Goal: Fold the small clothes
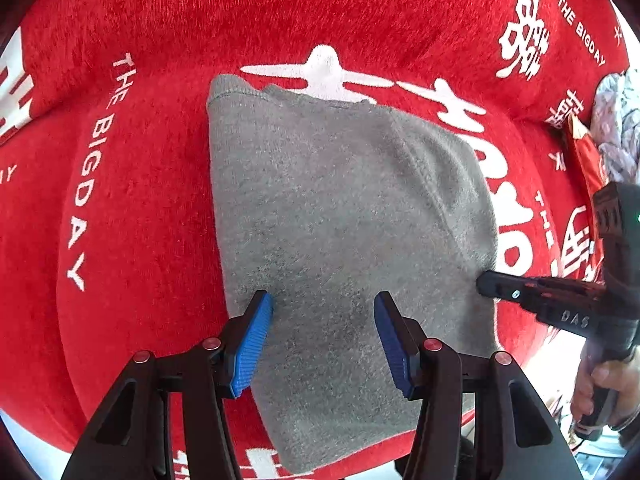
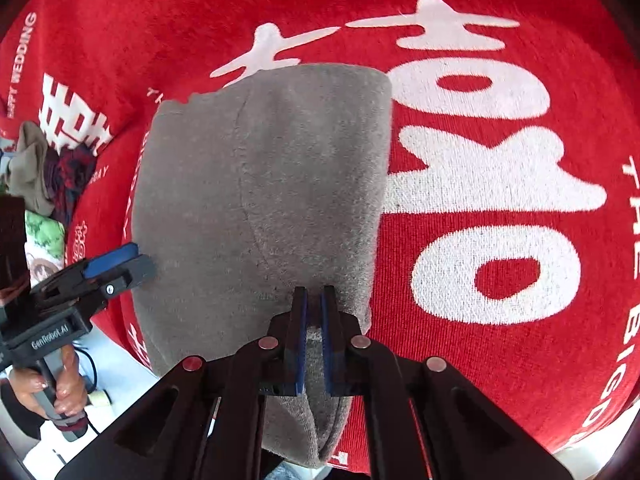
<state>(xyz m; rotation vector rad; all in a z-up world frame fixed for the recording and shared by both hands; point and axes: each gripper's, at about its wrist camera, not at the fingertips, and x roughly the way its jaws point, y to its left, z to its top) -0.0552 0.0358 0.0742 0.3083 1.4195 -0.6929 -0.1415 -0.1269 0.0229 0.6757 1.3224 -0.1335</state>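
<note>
Our right gripper (image 2: 314, 312) is pinched tight on the near edge of the gray cloth (image 2: 260, 200), and we can see gray fuzz squeezed between its blue pads (image 2: 303, 344). Our left gripper (image 1: 324, 312) hangs over the same cloth with its jaws apart. Nothing is caught between its pads (image 1: 252, 344), though we cannot tell if their tips touch the cloth.

The gray cloth lies in the middle of the red blanket (image 1: 140, 200) with white letters, and its near end reaches the blanket's near edge. We think it is soft, light and floppy. It will bend and sag wherever we lift it, and it will not break. The fuzzy cloth should not slip from the ribbed pads. We think the best places to hold are its edges and corners, one for each gripper.

We cannot tell what kind of clothing it is. Our own fingers cover part of the near edge. A pile of other clothes (image 2: 44, 172) sits by the blanket's left edge, squashed and hard to make out.
</note>
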